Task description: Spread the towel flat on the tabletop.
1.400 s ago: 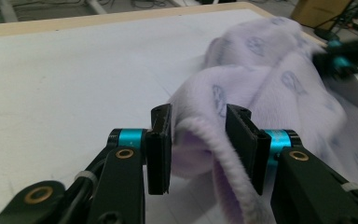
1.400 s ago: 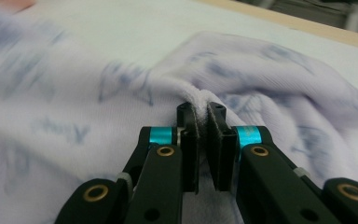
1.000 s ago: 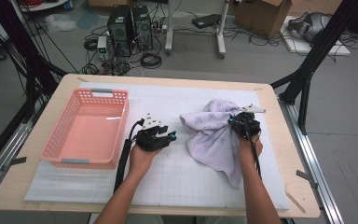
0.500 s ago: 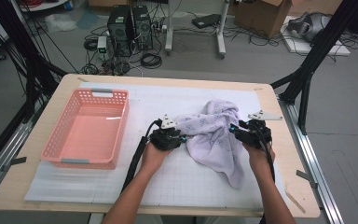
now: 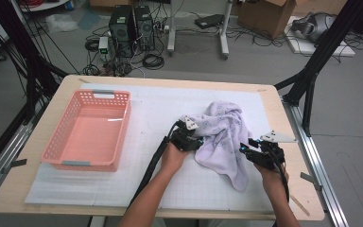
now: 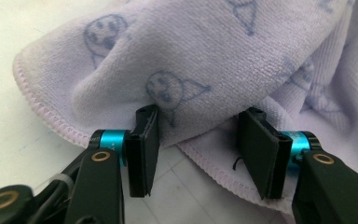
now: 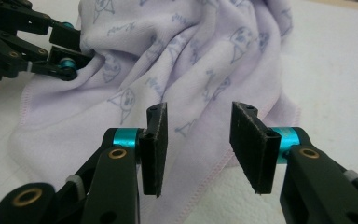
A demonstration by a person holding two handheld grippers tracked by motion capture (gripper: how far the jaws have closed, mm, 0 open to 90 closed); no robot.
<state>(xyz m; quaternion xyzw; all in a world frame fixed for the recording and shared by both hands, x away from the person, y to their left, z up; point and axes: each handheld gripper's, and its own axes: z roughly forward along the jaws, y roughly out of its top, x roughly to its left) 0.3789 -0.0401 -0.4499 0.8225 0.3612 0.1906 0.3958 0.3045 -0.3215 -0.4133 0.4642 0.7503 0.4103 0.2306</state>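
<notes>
Lilac towel [image 5: 222,137], crumpled on the white mat [image 5: 156,109] right of the pink basket [image 5: 87,132]; left gripper [image 6: 193,135] just opened, jaws released astride its hemmed fold; right gripper [image 7: 196,140] released, beside its right edge.

The towel [image 5: 224,135] is pale lilac terry, printed all over with small blue-grey faces and cone shapes, and edged with a pinkish stitched hem. The basket [image 5: 88,132] is salmon pink with a lattice wall. The mat [image 5: 160,106] is white with a faint grid; the table [image 5: 293,142] is light wood. The grippers [image 6: 198,149] [image 7: 198,142] are black with cyan rings and brass rivets.
</notes>
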